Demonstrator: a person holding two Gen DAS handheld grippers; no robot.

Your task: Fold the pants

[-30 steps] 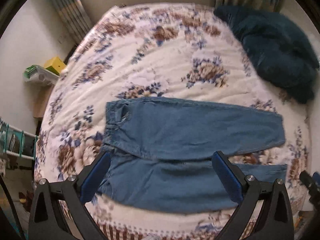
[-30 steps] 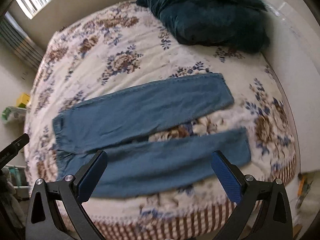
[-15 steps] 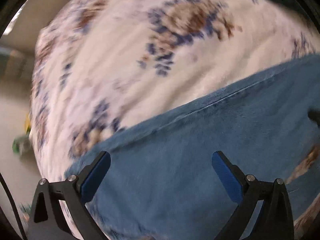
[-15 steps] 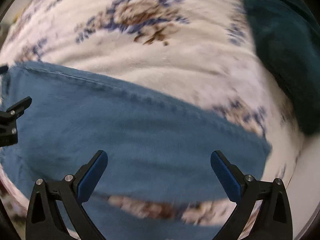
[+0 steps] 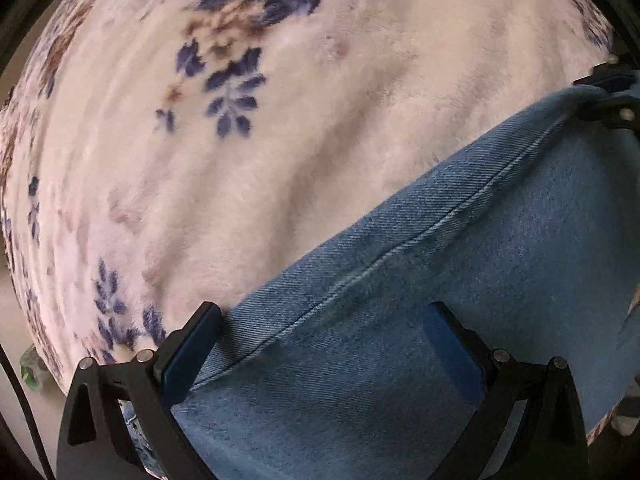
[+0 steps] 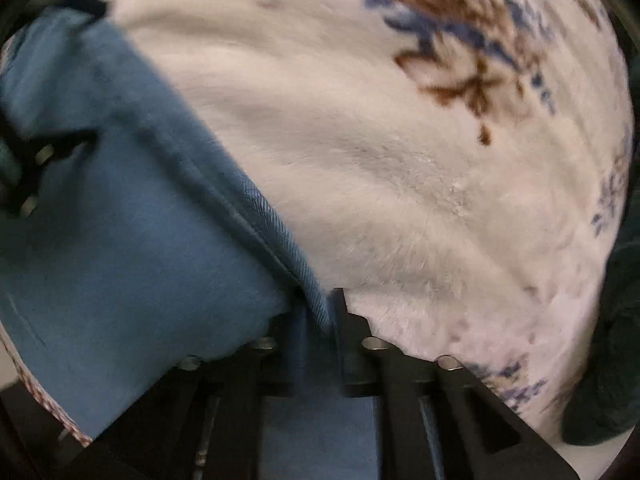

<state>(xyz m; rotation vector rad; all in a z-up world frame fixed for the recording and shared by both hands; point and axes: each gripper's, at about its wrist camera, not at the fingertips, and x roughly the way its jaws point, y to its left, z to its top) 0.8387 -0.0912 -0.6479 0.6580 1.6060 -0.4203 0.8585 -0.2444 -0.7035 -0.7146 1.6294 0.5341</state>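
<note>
Blue denim pants [image 5: 460, 280] lie flat on a floral bedspread [image 5: 280, 140]. My left gripper [image 5: 320, 344] is open, low over the far leg, its fingers straddling the outer seam edge. My right gripper [image 6: 320, 312] is shut on the outer seam edge of the same pants [image 6: 120, 240], the denim pinched between the black fingers. The right gripper shows at the right edge of the left wrist view [image 5: 616, 96]. The left gripper shows at the left edge of the right wrist view [image 6: 36, 168].
The pale plush bedspread [image 6: 420, 180] with blue and brown flowers stretches beyond the pants. A dark teal pillow [image 6: 612, 340] lies at the right edge of the right wrist view. The bed's edge and floor show at the lower left [image 5: 16, 340].
Both grippers have dropped from high above the bed down onto the far pant leg's outer edge. The right gripper has shut on the seam; the left stays open.
</note>
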